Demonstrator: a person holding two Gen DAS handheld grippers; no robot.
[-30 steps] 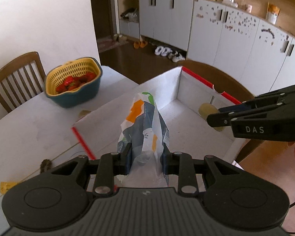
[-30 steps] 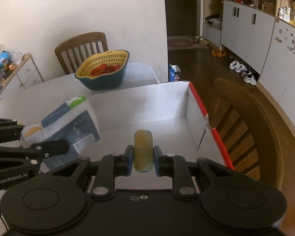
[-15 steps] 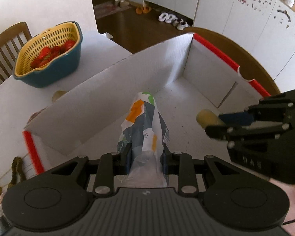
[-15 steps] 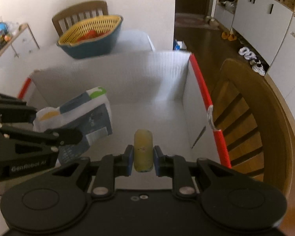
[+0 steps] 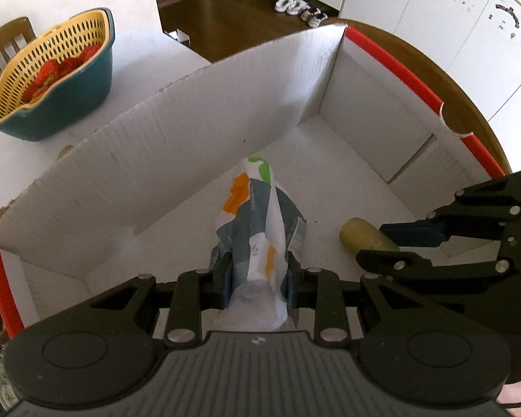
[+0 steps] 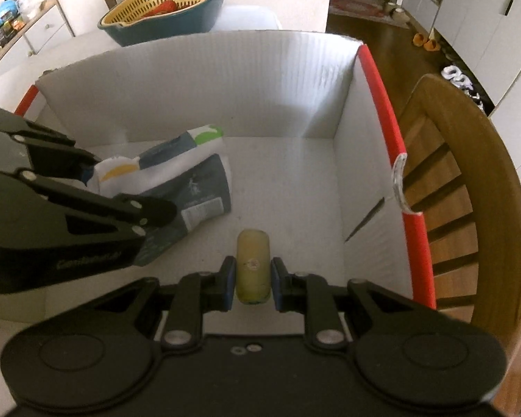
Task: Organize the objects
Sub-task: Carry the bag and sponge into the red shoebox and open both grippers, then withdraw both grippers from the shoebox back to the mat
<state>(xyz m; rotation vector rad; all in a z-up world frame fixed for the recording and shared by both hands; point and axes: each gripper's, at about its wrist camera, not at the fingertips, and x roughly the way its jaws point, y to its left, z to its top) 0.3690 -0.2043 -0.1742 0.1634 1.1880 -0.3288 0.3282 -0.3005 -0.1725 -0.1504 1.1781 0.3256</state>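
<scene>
A white cardboard box point(image 5: 177, 160) point(image 6: 198, 80) with red-taped edges stands open on the white table. My left gripper point(image 5: 257, 279) point(image 6: 128, 187) is shut on a grey, white and orange plastic packet point(image 5: 260, 215) point(image 6: 187, 173) and holds it down inside the box, its far end near the floor. My right gripper point(image 6: 251, 283) point(image 5: 396, 239) is shut on a pale yellow cylinder point(image 6: 253, 267) point(image 5: 364, 238), also low inside the box, to the right of the packet. Both grippers point steeply down.
A teal bowl with a yellow strainer of strawberries point(image 5: 52, 73) point(image 6: 166, 10) sits on the table behind the box. A wooden chair point(image 6: 469, 187) stands close against the box's right side. Another chair is behind the bowl. Cabinets and shoes line the far floor.
Both grippers have tipped downward and sunk from above the box's rim into the box, each still holding its object. The box walls now fill more of both views.
</scene>
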